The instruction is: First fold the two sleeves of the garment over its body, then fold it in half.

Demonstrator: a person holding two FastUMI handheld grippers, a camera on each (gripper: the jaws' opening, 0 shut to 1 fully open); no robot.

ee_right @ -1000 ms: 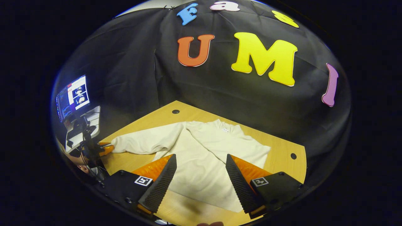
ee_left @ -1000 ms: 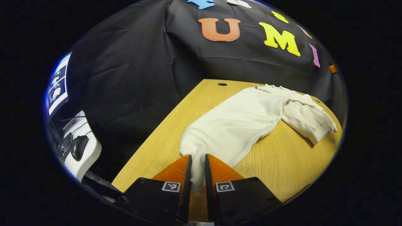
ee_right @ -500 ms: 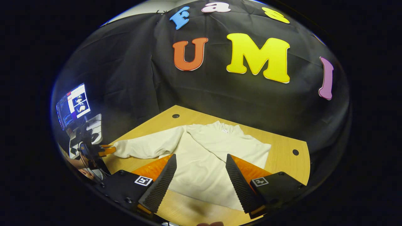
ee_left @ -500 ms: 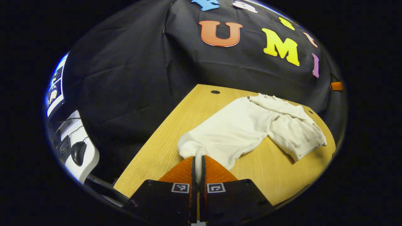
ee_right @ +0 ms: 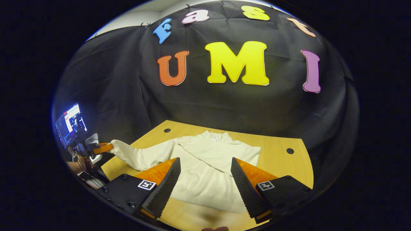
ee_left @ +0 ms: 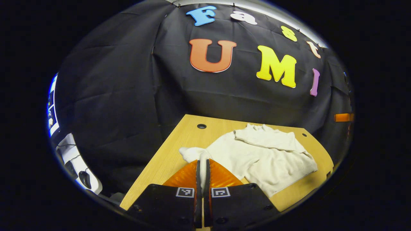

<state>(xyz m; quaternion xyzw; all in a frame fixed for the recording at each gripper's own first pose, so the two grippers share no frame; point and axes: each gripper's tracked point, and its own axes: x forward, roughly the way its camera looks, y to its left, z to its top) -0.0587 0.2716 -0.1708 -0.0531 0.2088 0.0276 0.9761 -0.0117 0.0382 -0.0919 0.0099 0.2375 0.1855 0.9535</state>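
Observation:
A cream sweater (ee_right: 205, 183) lies flat on the wooden table (ee_right: 282, 166), neck toward the wall. One sleeve (ee_left: 268, 138) is folded across its body. My left gripper (ee_left: 202, 162) is shut on the cuff of the other sleeve (ee_right: 138, 155), which hangs lifted off the table at the garment's left. In the right gripper view the left gripper (ee_right: 103, 148) shows at the far left, with the cuff in it. Above the sweater's lower body my right gripper (ee_right: 205, 162) hovers open, with nothing between its fingers.
A lit monitor (ee_right: 68, 123) and a white desk with a mouse (ee_left: 84, 179) stand to the left of the table. A hand (ee_right: 77, 164) holds the left gripper. Cable holes (ee_right: 290, 150) (ee_left: 201, 126) mark the table's far corners.
My left gripper has shut tight on the sleeve cuff and lifted it, drawing the sleeve up from the table. The right gripper has stayed open and tilted up slightly.

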